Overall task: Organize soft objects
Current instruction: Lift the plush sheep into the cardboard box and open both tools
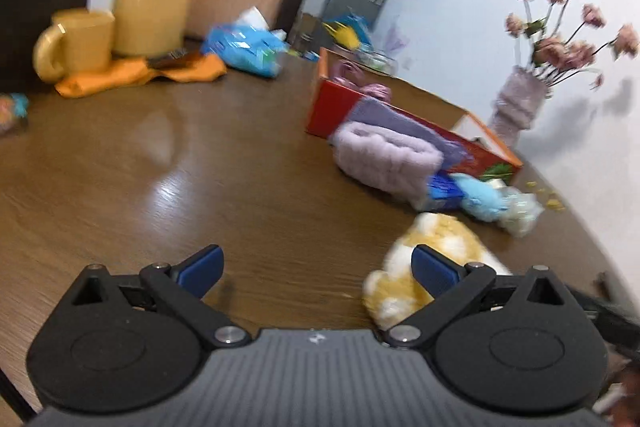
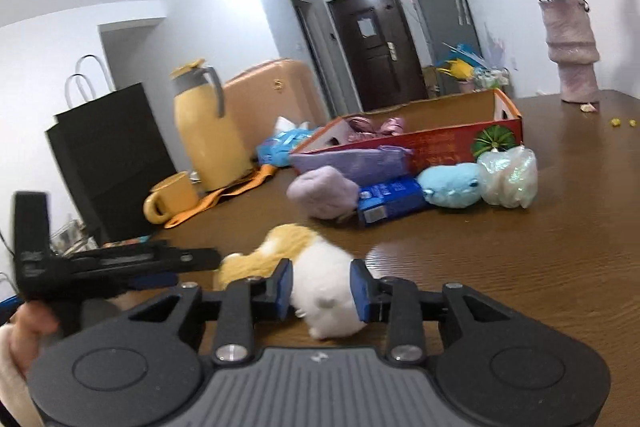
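**Plush toy between the right claw's pads, box waiting beyond**

The orange-and-white plush toy (image 2: 320,279) lies on the tabletop (image 2: 540,267) at the lower centre of the right wrist view, its white end between the pads of the right claw (image 2: 322,293). The pads sit against the fur on both sides and seem to pinch it, though only lightly. It looks light, squashy and slip-prone where the pile is long, so a hold across the thick white body should serve better than one on an ear or a paw.

The left claw (image 1: 318,267) is spread wide with nothing between its fingers; the toy lies just beside its right finger.

Further back, a lilac fleece roll (image 2: 322,193), a blue plush (image 2: 452,185) and a pale crinkly bundle (image 2: 508,183) lie against the red cardboard box (image 2: 440,139), probably the place for soft things.

The tabletop is glossy brown wood, so things should slide easily on it. The room shows a yellow flask (image 2: 208,143), a mug (image 2: 170,199) and a vase of dried flowers (image 2: 570,51) at the upper right.
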### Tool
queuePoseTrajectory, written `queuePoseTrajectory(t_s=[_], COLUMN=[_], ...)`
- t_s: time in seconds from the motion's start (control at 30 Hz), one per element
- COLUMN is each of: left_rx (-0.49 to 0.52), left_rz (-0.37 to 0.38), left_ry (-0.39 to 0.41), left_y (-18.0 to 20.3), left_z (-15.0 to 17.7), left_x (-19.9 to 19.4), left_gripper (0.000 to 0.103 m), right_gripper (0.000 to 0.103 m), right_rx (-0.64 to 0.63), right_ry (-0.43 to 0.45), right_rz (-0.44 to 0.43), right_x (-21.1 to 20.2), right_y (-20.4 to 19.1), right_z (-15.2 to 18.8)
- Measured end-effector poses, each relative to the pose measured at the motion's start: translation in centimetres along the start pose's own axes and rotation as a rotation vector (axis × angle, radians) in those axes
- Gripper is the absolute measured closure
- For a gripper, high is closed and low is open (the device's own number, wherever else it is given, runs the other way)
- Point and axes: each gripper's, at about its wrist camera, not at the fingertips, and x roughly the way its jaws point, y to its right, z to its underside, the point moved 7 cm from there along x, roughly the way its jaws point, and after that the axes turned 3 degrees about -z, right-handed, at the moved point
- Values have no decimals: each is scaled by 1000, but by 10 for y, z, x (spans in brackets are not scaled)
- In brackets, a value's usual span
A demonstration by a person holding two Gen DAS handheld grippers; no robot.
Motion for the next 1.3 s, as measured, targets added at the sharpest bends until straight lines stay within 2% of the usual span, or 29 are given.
queuePoseTrajectory(t_s=[0.1,0.17,0.23,0.27,0.3,0.37,0.47,0.57,0.6,0.67,0.73,0.77,0.8,0.83,0.87,0.97,1.17,1.3], left_rx=[-57,-48,-13,5,6,-35,-88,-107,-108,-102,-100,-95,-83,-82,-86,-53,-14,20], left_rz=[153,209,169,140,134,133,133,133,131,139,153,163,175,177,181,192,260,339], left_ry=[-26,-49,-44,-34,-27,-15,-24,-24,-20,-25,-18,-5,5,7,11,26,55,79], left_y=[8,16,21,22,20,13,3,1,1,3,6,7,9,9,10,15,40,75], left_z=[6,12,17,17,16,13,10,6,5,2,0,-1,-2,-1,-1,0,-5,-46], left_x=[-3,-1,2,4,6,7,11,14,15,17,19,21,23,25,24,21,10,20], left_gripper=[1,2,16,33,44,52,50,38,37,37,40,51,59,59,60,61,62,62], right_gripper=[50,41,41,43,48,49,49,47,47,47,40,38,41,44,53,60,65,67], right_rx=[-7,5,41,62,80,73,67,50,47,45,44,51,57,59,59,38,63,46], right_ry=[5,11,-15,-36,-56,-80,-83,-67,-69,-68,-50,-50,-59,-70,-81,-82,-62,18], right_rz=[7,2,-5,-8,-11,-31,-66,-44,-41,-35,-31,-27,-29,-45,-59,-58,-38,-13], right_x=[17,28,39,43,47,42,31,30,32,38,44,47,52,55,56,51,28,11], right_y=[6,12,18,18,19,10,-2,-7,-7,-6,-3,-1,-1,-3,-5,-11,-9,3], right_z=[-6,-9,-6,0,2,9,13,14,15,15,13,12,12,13,15,17,15,-20])
